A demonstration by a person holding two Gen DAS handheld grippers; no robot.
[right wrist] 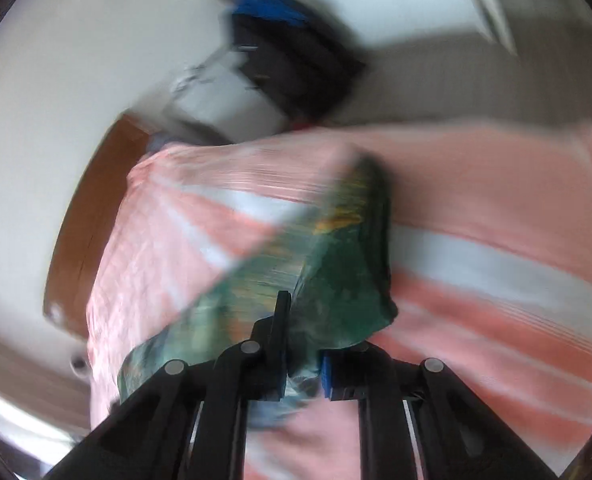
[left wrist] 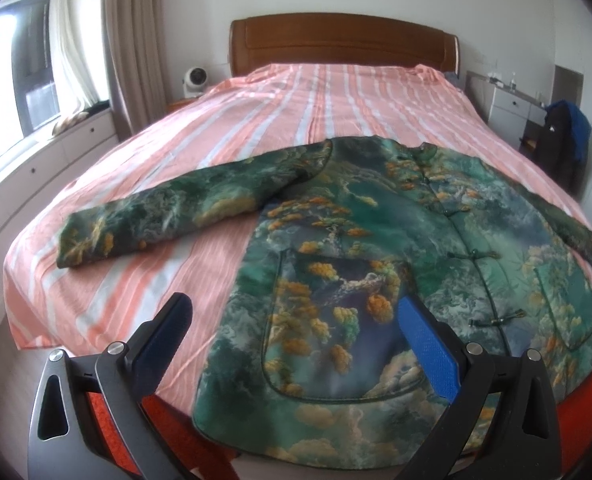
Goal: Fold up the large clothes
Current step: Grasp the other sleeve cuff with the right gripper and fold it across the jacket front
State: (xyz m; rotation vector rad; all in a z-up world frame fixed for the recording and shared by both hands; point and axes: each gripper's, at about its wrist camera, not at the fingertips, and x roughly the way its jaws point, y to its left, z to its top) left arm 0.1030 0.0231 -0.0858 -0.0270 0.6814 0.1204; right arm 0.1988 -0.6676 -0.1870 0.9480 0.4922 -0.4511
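Note:
A green jacket (left wrist: 395, 264) with an orange and blue landscape print lies face up on the bed (left wrist: 296, 104), which has a pink and white striped sheet. Its left sleeve (left wrist: 168, 216) stretches out to the left. My left gripper (left wrist: 296, 332) is open and empty, hovering above the jacket's lower left pocket. In the blurred right wrist view, my right gripper (right wrist: 301, 364) is shut on the jacket's right sleeve (right wrist: 327, 280), with the cloth bunched between the fingers above the sheet (right wrist: 475, 240).
A wooden headboard (left wrist: 343, 44) stands at the far end. A white fan (left wrist: 194, 80) sits at the left of the bed. White drawers (left wrist: 511, 104) and a dark chair with a blue garment (left wrist: 563, 140) stand at the right. Curtains and a window are at the left.

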